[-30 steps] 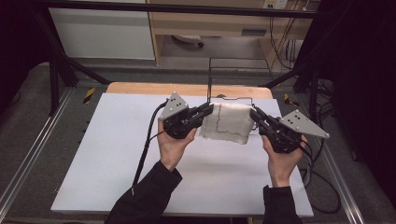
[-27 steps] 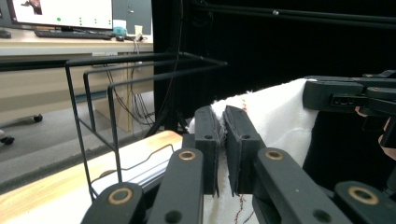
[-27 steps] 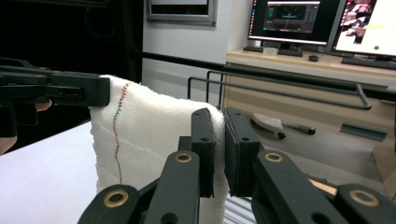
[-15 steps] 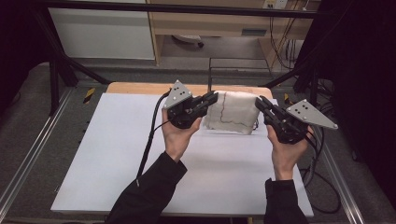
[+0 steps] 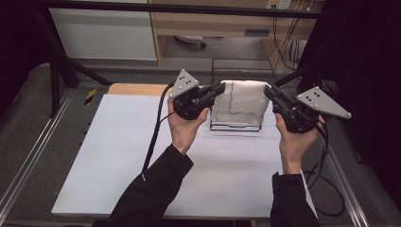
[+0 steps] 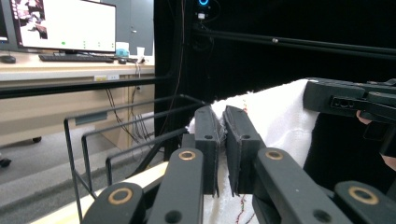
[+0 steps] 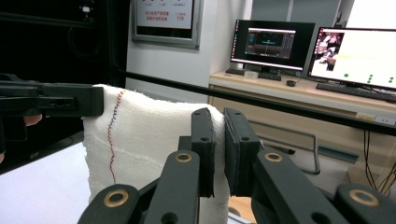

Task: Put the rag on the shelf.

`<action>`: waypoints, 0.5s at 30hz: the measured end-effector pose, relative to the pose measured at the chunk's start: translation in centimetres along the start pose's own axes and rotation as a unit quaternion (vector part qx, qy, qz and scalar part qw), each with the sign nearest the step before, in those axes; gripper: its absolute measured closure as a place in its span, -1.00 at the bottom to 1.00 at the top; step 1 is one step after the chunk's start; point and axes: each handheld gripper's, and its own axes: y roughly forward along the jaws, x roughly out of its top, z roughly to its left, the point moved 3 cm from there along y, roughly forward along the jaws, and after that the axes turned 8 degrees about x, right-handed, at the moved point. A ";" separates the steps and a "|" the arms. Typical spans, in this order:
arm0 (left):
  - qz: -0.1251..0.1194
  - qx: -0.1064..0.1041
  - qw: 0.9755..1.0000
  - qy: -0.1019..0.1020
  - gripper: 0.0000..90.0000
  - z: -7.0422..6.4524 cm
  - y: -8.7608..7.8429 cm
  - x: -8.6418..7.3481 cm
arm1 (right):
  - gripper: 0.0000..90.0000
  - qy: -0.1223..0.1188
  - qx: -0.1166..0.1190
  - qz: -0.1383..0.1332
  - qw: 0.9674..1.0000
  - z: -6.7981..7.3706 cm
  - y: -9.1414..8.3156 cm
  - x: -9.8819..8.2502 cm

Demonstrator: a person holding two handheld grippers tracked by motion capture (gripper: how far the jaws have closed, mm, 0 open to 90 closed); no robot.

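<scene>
A white cloth (image 5: pixel 242 101) is held up over the wire rack (image 5: pixel 235 126) near the worktop's far edge, the left gripper (image 5: pixel 218 89) and right gripper (image 5: pixel 268 91) each clamped on an upper corner. For neat draping, both corners should be kept level and taut.

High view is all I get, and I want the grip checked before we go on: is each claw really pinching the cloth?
Observer: The left claw is. In the left gripper view its pads are shut on the top edge of the white cloth.
Operator: And the right one?
Observer: Same. In the right gripper view the right claw is shut on the cloth's other top corner, with fabric squeezed between the pads.
Operator: What colour is that seam?
Observer: In the right gripper view the stitching is blue near the top edge and red lower down.
</scene>
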 end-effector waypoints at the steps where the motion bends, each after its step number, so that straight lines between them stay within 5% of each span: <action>1: -0.001 0.001 1.000 0.001 0.86 0.0 0.1 0.2 | 0.85 -0.002 -0.001 -0.001 1.000 -0.1 0.0 0.2; 15: -0.016 0.009 1.000 -0.003 0.86 0.6 1.5 2.5 | 0.86 -0.011 -0.013 -0.008 1.000 -1.3 1.3 2.8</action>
